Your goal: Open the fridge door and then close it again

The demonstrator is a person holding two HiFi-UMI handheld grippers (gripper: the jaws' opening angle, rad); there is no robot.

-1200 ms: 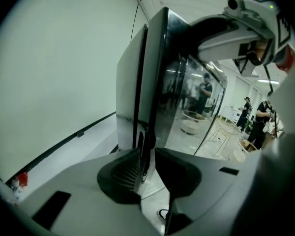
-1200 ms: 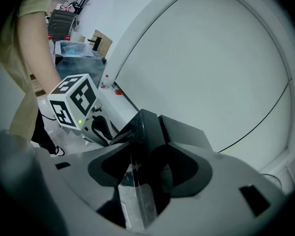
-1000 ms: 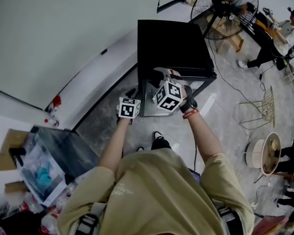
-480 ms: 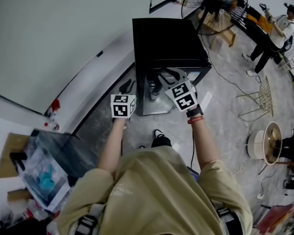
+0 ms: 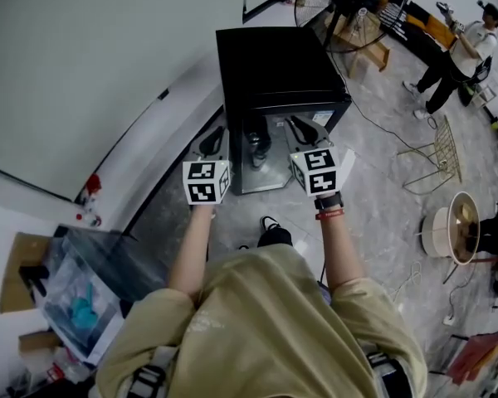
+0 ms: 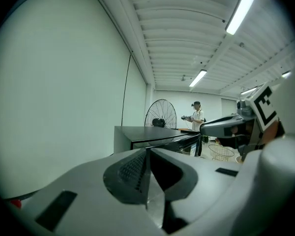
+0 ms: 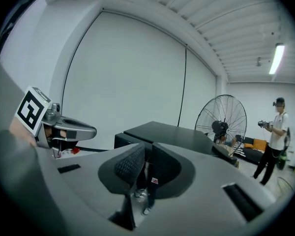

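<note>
Holding both grippers up before the fridge, clear of it.

Noted black fridge (image 5: 278, 60) on the floor against the white wall, straight ahead of the person. Seen at its front: a bottle (image 5: 253, 143); cannot tell whether the door is shut or ajar. Found left gripper (image 5: 213, 142) just beside the front's left edge, not touching, with jaws just closing and now pressed together at the tips on nothing. Found right gripper (image 5: 303, 129) before the front's upper right, also not touching, with jaws just closing, down to a thin slit with nothing in it. Held side by side, apart, pointing roughly level toward the fridge. Also logged: large fan (image 5: 349, 11) behind the fridge, second person (image 5: 461, 44) standing far right.
</note>
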